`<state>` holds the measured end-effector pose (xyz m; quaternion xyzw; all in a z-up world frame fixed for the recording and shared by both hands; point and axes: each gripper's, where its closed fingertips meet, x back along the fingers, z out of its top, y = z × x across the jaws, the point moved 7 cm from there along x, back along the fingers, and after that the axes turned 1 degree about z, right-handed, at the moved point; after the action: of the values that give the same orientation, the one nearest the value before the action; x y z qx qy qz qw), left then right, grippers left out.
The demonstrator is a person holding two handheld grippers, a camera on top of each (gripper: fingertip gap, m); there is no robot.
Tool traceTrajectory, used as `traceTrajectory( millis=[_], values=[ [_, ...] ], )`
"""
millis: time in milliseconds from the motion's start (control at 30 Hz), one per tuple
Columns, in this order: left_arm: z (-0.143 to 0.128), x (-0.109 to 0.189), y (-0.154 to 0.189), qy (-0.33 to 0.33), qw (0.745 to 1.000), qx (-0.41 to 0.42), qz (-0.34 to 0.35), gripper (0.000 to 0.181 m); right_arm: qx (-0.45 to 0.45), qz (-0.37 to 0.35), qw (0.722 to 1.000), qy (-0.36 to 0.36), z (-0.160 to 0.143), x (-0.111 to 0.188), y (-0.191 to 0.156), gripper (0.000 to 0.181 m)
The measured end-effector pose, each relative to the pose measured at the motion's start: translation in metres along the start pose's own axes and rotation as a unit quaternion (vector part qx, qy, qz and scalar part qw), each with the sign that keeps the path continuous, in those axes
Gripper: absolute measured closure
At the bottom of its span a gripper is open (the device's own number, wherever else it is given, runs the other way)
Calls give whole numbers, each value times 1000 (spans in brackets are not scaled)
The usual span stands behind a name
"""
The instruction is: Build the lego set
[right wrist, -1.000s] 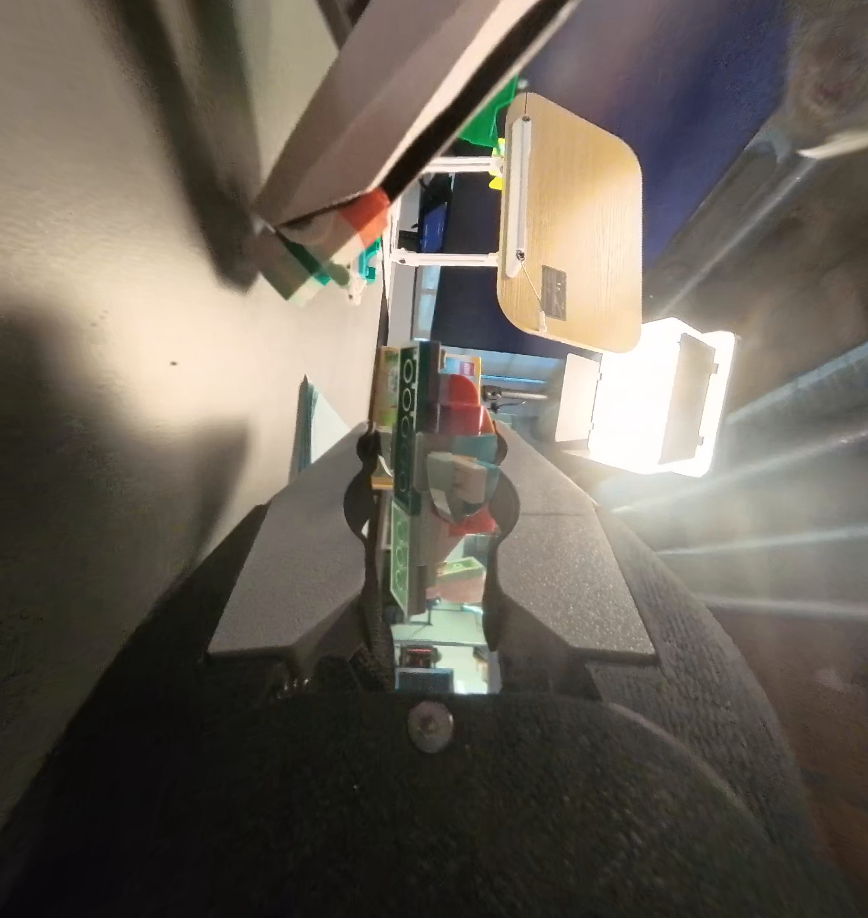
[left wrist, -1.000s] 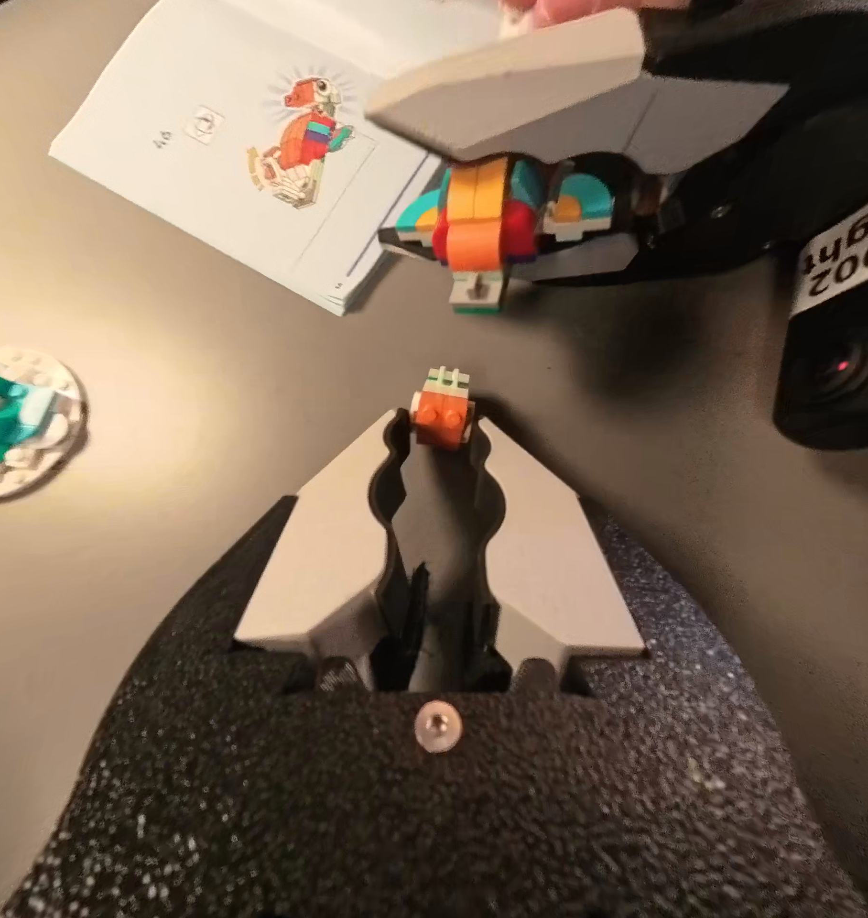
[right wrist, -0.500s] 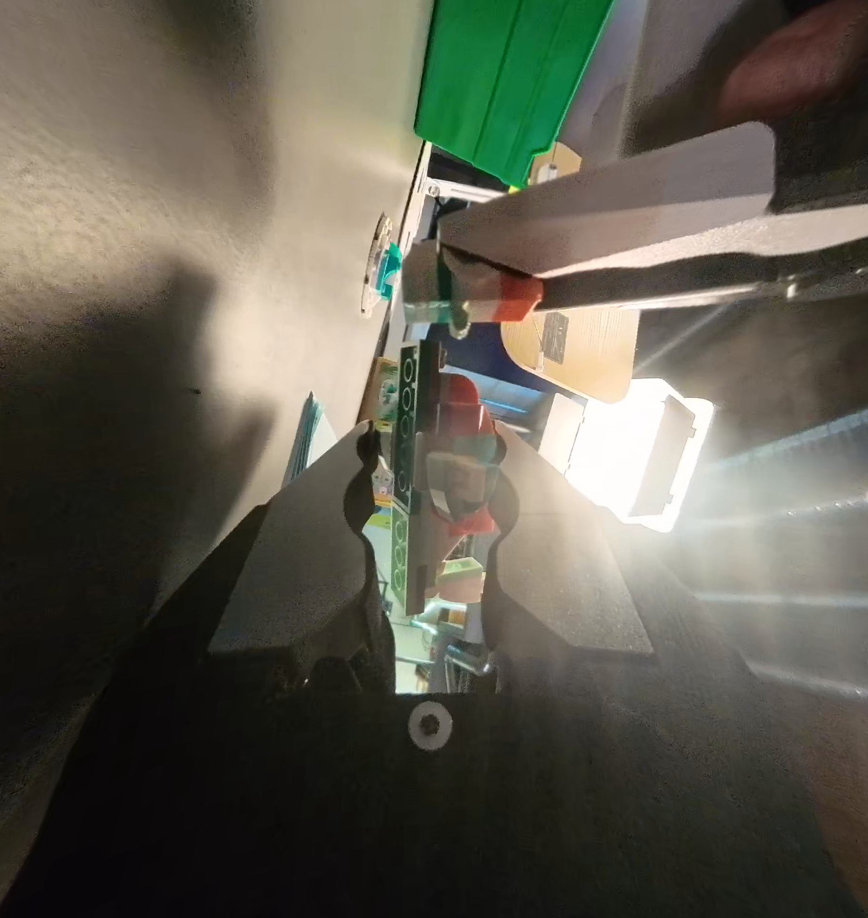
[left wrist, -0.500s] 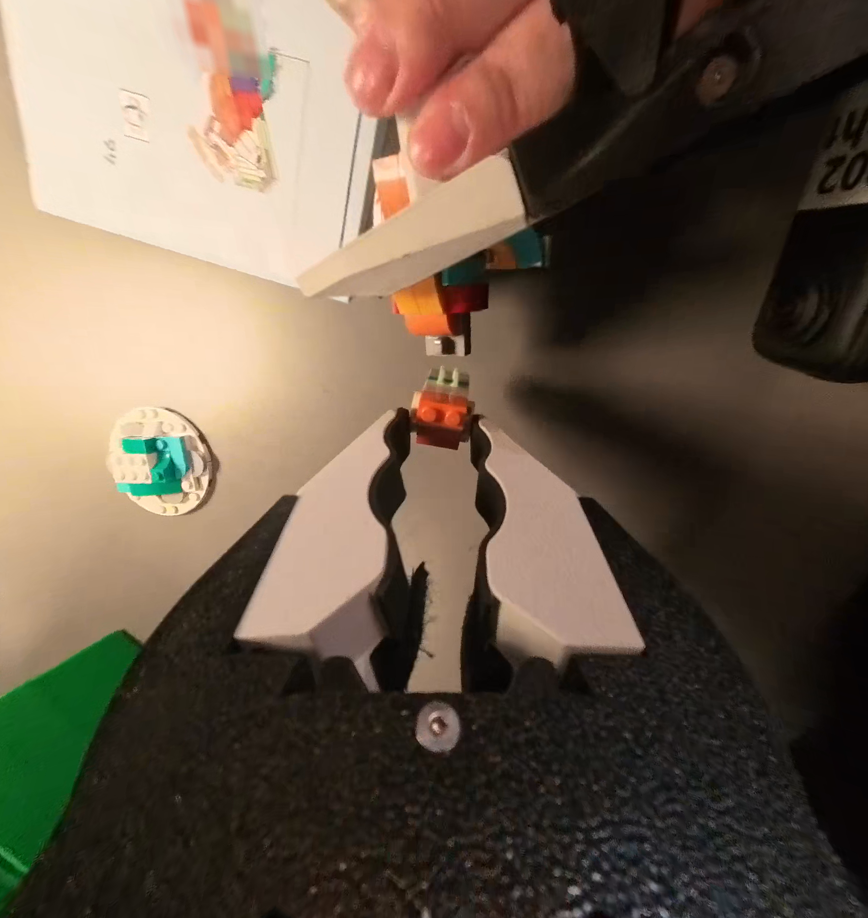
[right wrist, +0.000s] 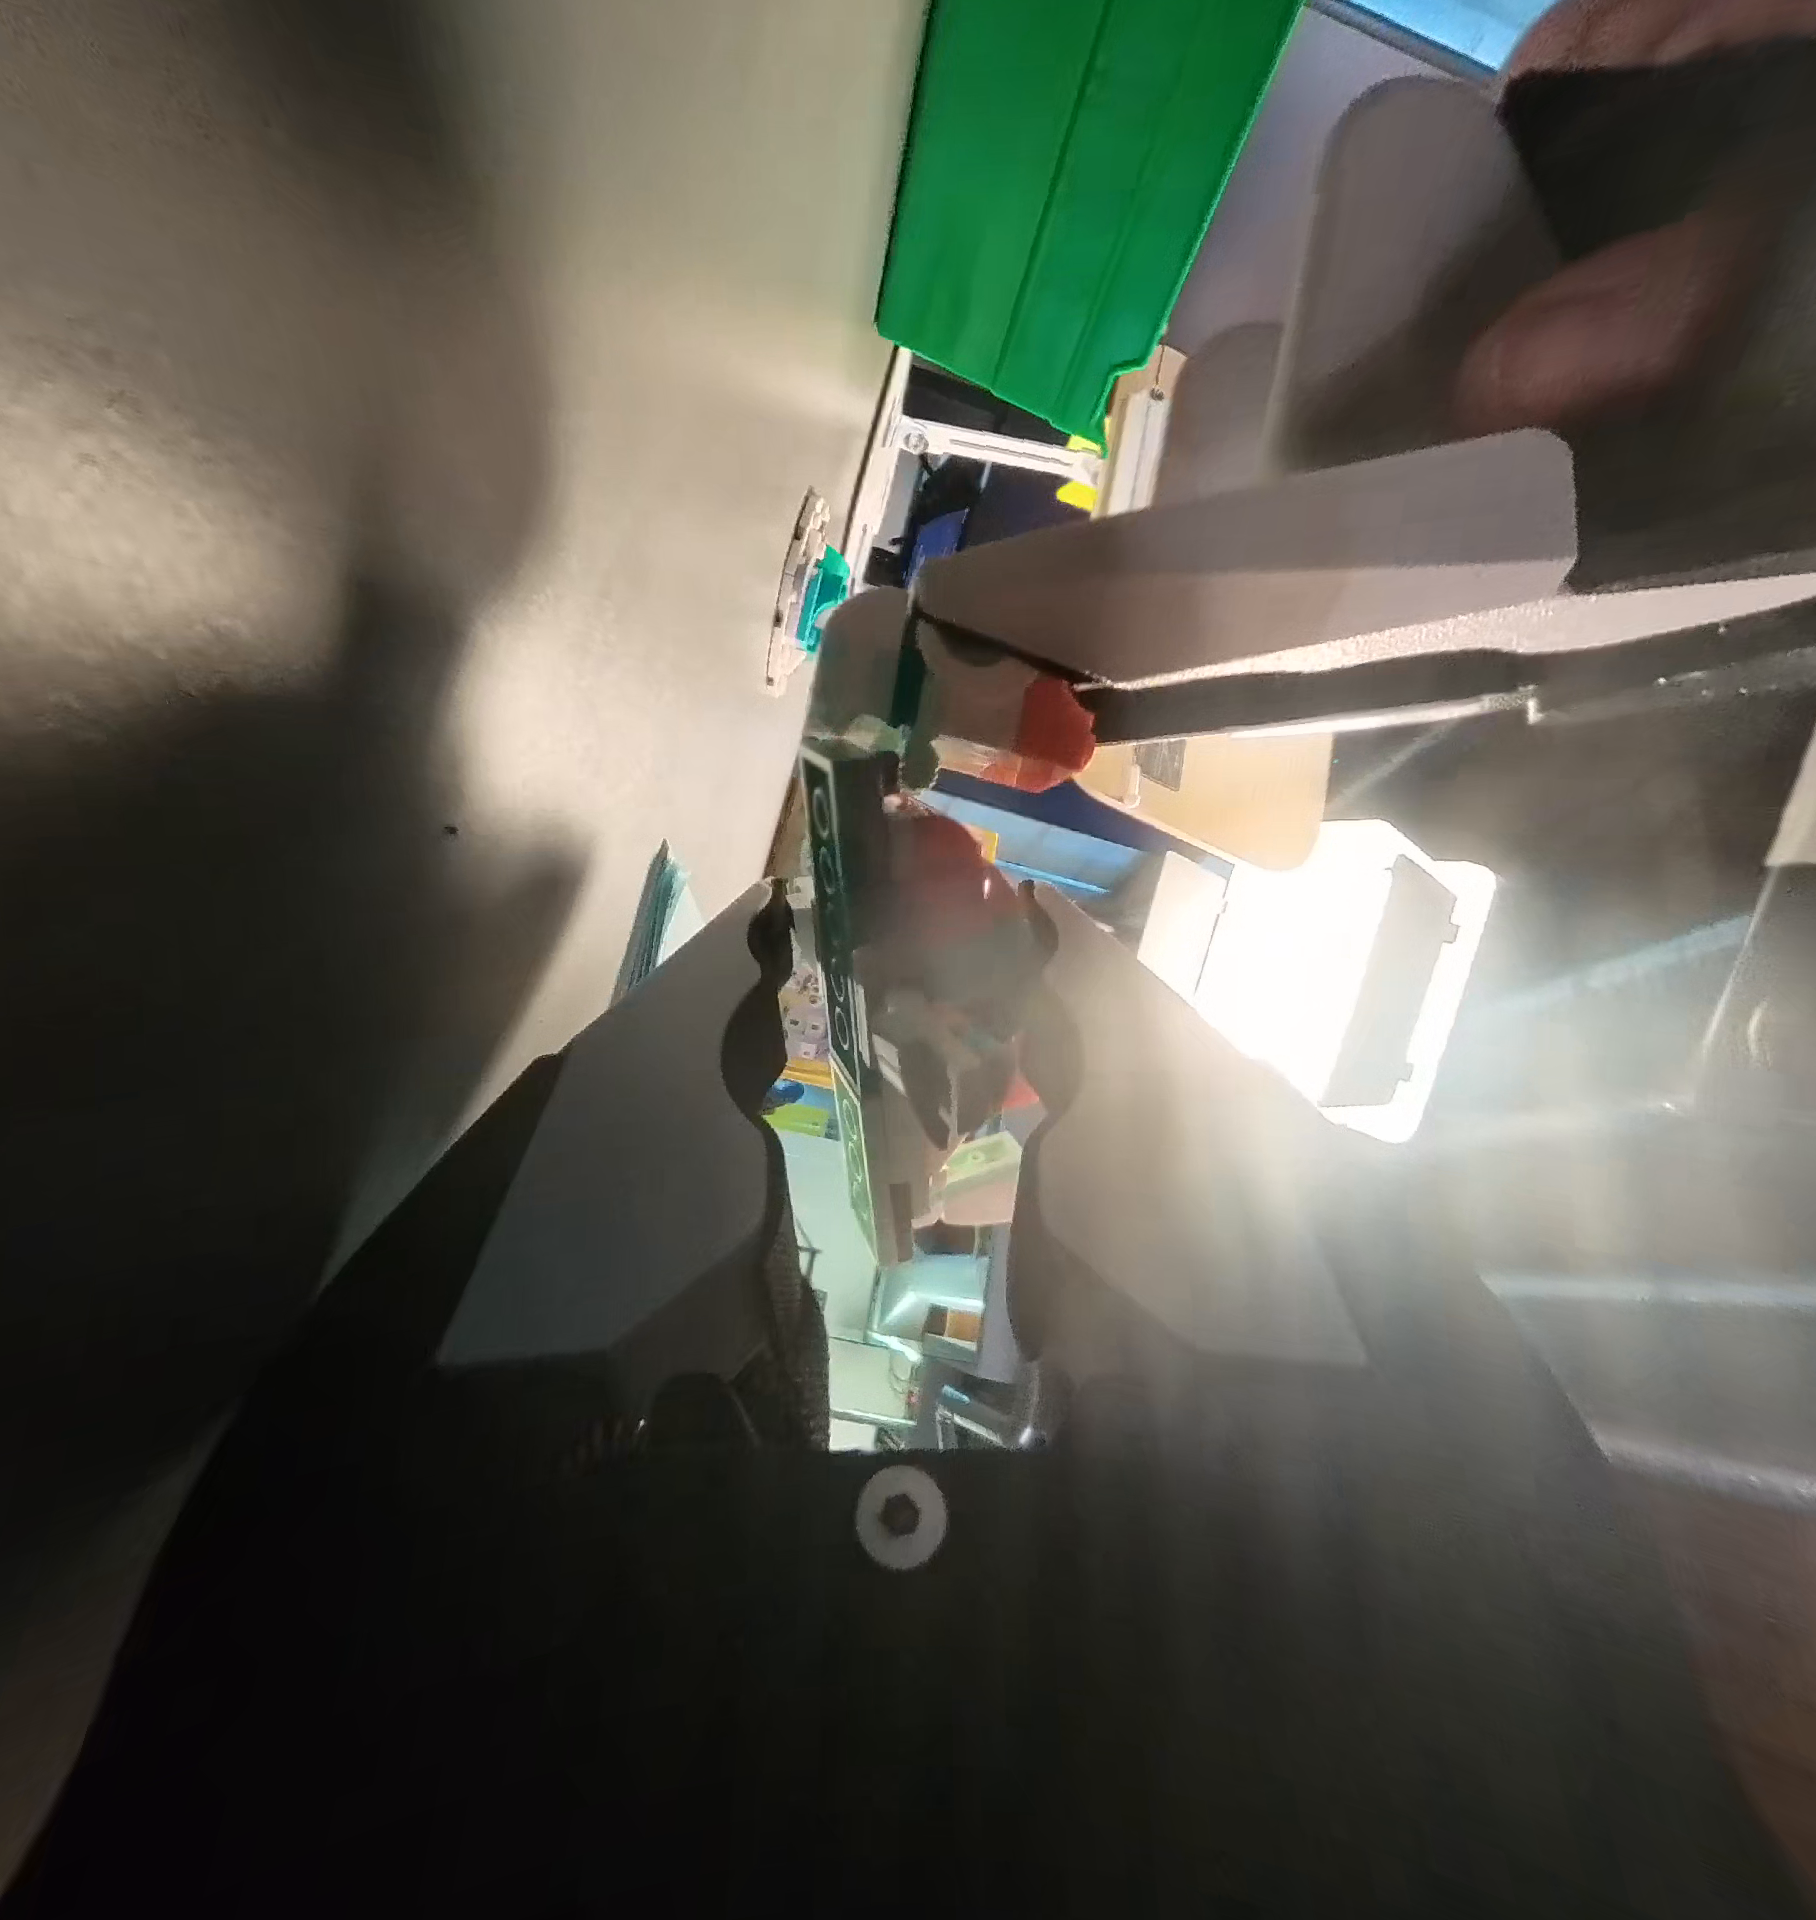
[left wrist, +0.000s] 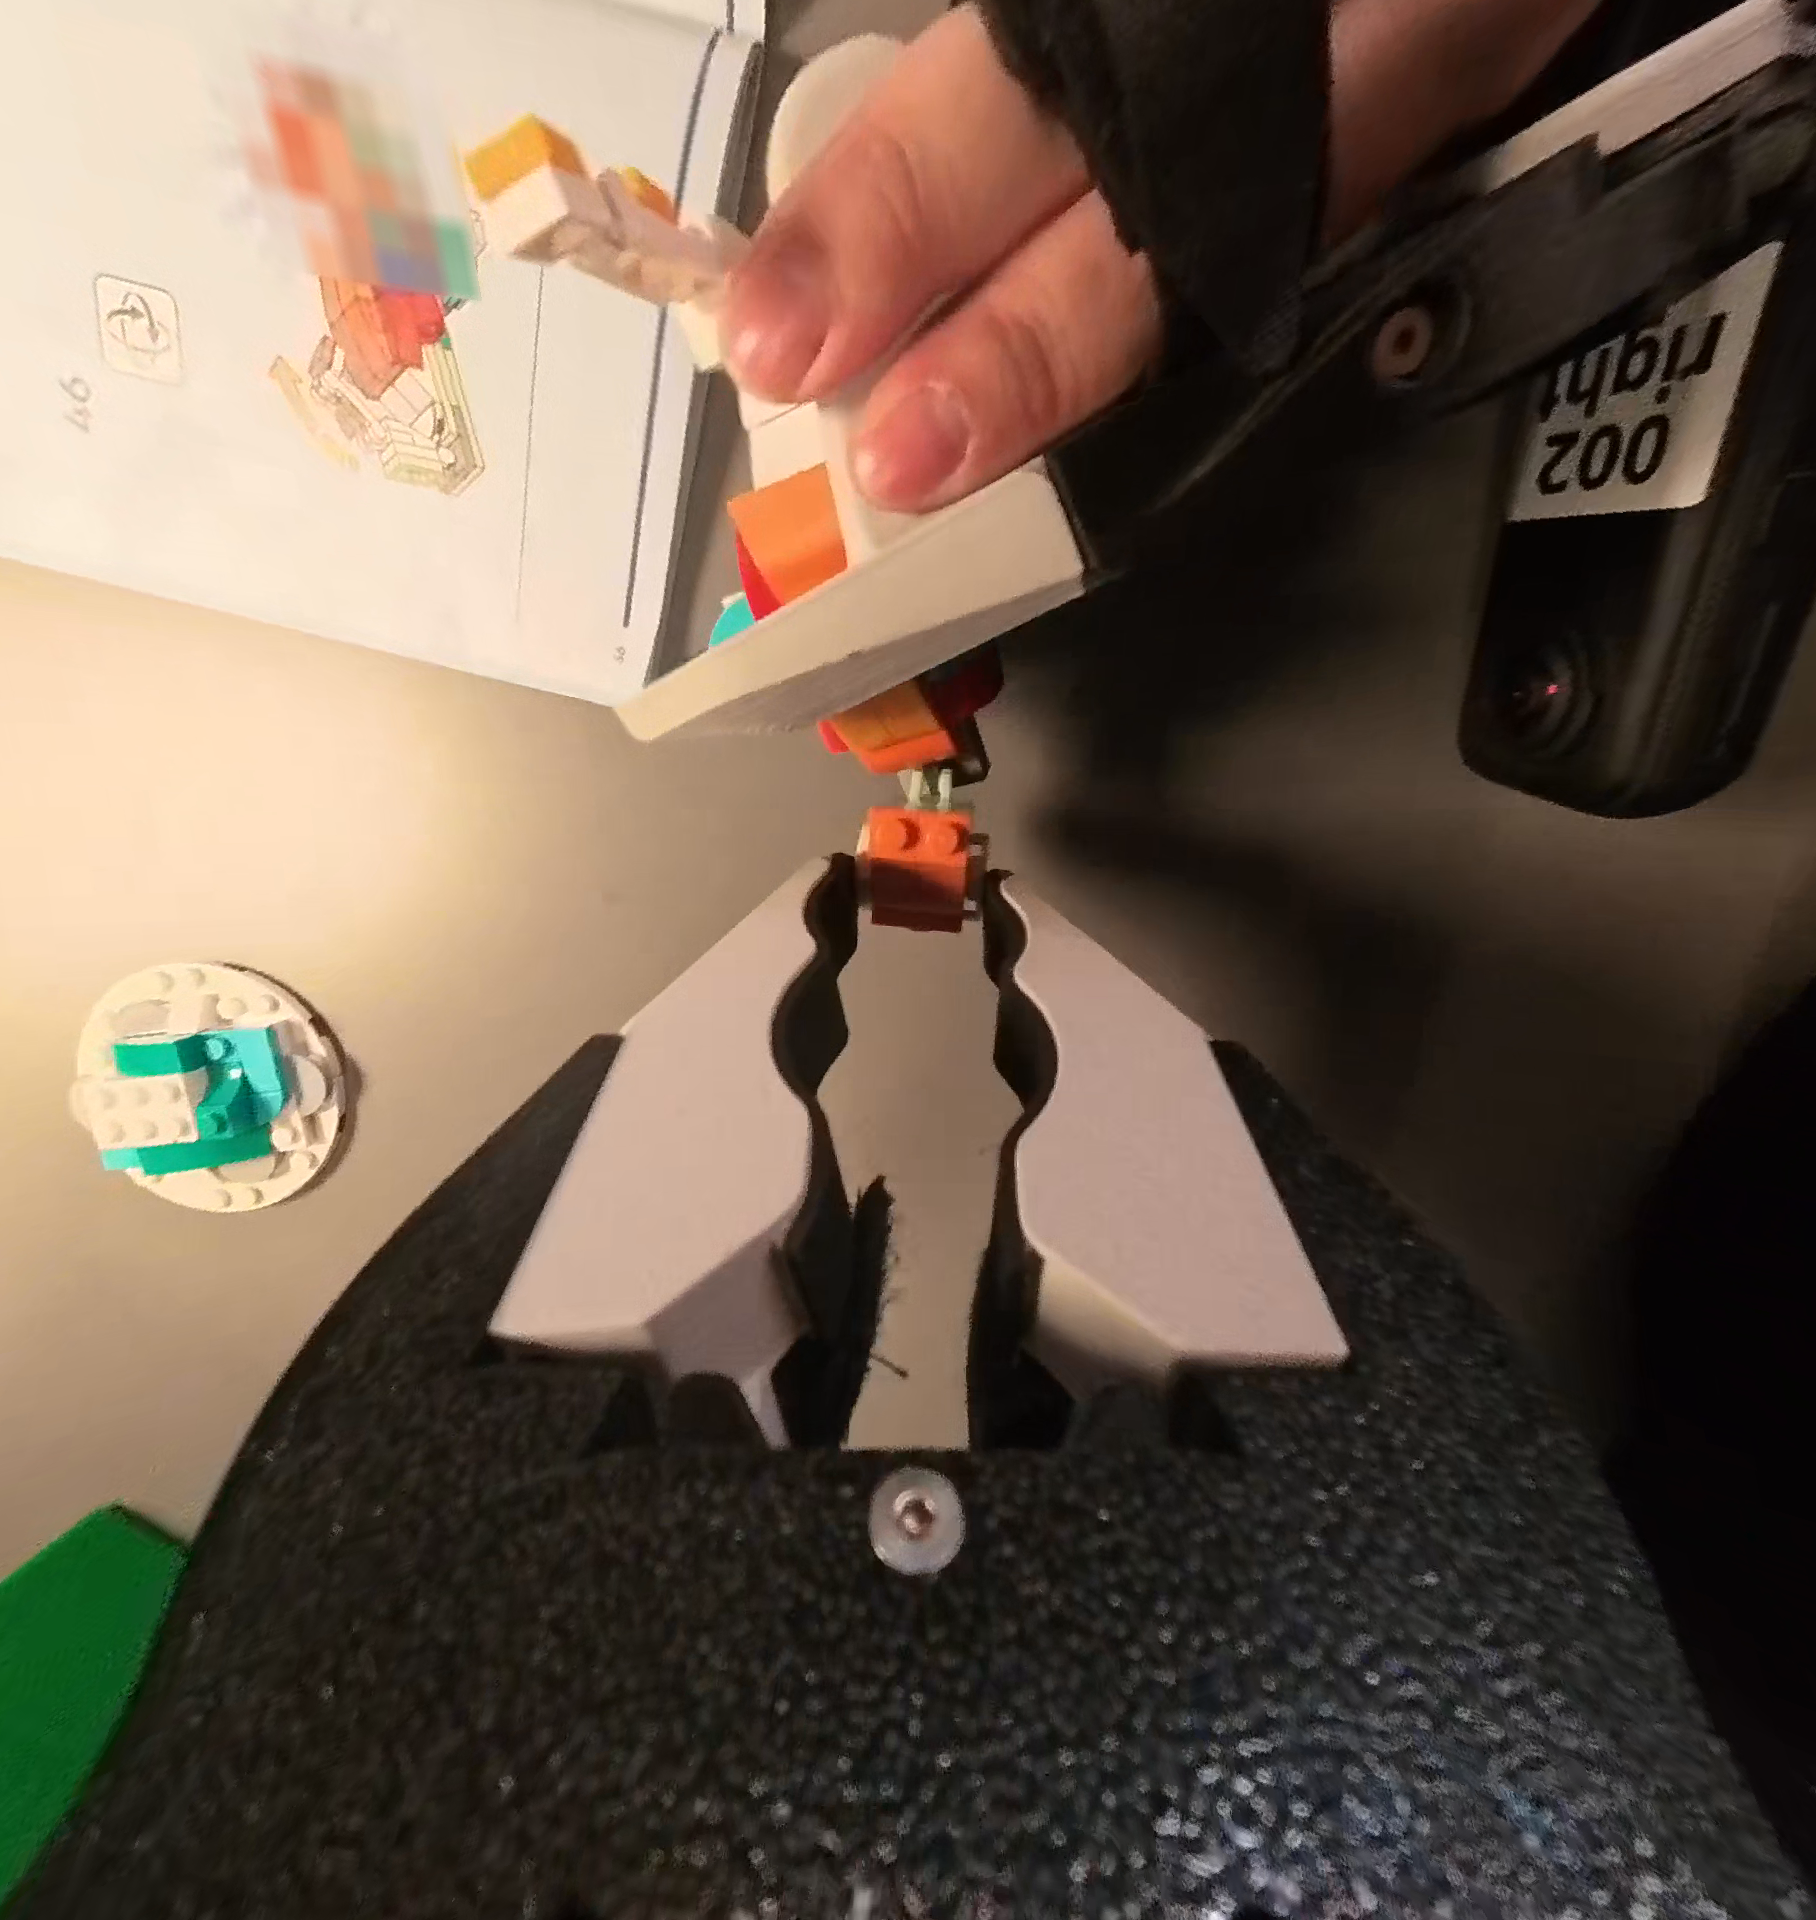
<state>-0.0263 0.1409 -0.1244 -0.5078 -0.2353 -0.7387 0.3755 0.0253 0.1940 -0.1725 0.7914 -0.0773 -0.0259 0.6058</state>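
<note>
My left gripper (left wrist: 919, 883) is shut on a small orange and dark red brick piece (left wrist: 919, 852) with a pale green clip on its far end. That clip touches the underside of the orange, red and teal model (left wrist: 888, 727). The model is held above it by a grey finger (left wrist: 883, 613) of the right gripper, with a person's hand pressing on it. In the right wrist view my right gripper (right wrist: 904, 925) is shut on the model (right wrist: 935, 914), whose dark green plate faces left. The left gripper's finger (right wrist: 1195, 561) brings the small piece (right wrist: 1049, 727) in from the right.
An open instruction booklet (left wrist: 260, 416) lies at the far left of the grey table. A round white plate with teal bricks (left wrist: 208, 1086) sits to the left. A green object (left wrist: 42, 1704) is at the near left corner. A bright lamp (right wrist: 1330, 987) glares in the right wrist view.
The two grippers have closed the gap between them. The small piece's clip now touches the model's underside. The hand has shifted forward over the right gripper's finger.
</note>
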Motion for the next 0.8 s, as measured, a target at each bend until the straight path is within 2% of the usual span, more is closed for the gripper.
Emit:
traceTrajectory(
  millis=[33, 167, 267, 433, 567, 667, 800],
  values=[
    [0, -1, 0, 8, 1000, 1, -5, 160, -1, 1, 1000, 0, 0, 0, 0, 140],
    [0, -4, 1, 44, 999, 13, -25, 160, -10, 7, 1000, 1, -1, 0, -1, 140],
    [-2, -6, 0, 48, 997, 41, -35, 160, -16, 12, 1000, 7, -2, 1, -1, 140],
    [-3, -7, -1, 16, 992, 93, -82, 160, 0, 6, 1000, 24, 2, 4, 0, 141],
    [-4, -10, 0, -34, 990, 91, -101, 160, -2, 11, 1000, 25, 2, 4, -1, 140],
    [0, -11, 2, -45, 986, 95, -128, 160, 5, 9, 1000, 29, 3, 5, -1, 141],
    [1, -12, -3, -69, 986, 88, -125, 160, 8, 11, 999, 40, 4, 6, -1, 142]
  ],
)
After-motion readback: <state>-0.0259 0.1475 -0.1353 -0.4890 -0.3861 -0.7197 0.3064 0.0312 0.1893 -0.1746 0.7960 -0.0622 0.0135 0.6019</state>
